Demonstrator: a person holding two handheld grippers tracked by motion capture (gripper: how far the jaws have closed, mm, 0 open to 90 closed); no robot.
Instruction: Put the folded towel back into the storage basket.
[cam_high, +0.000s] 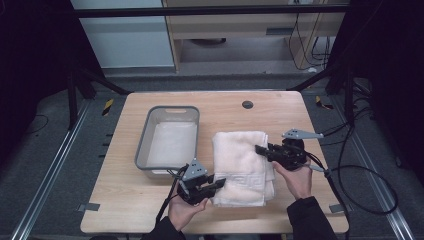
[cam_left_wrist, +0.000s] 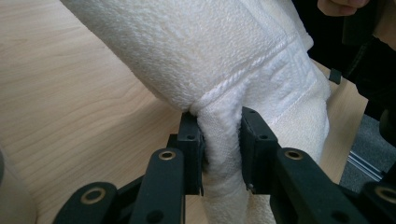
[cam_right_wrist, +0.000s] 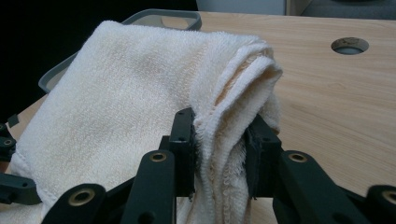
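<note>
- Gripping is done: the left gripper (cam_high: 218, 183) is closed on the near-left edge of the folded towel (cam_high: 243, 160), and the right gripper (cam_high: 260, 149) is clamped on its right edge.
- Towel lies on the table (cam_high: 150, 210), beside the empty bin (cam_high: 172, 142).
- Left to do, I judge: lift it and put it in the bin.
</note>
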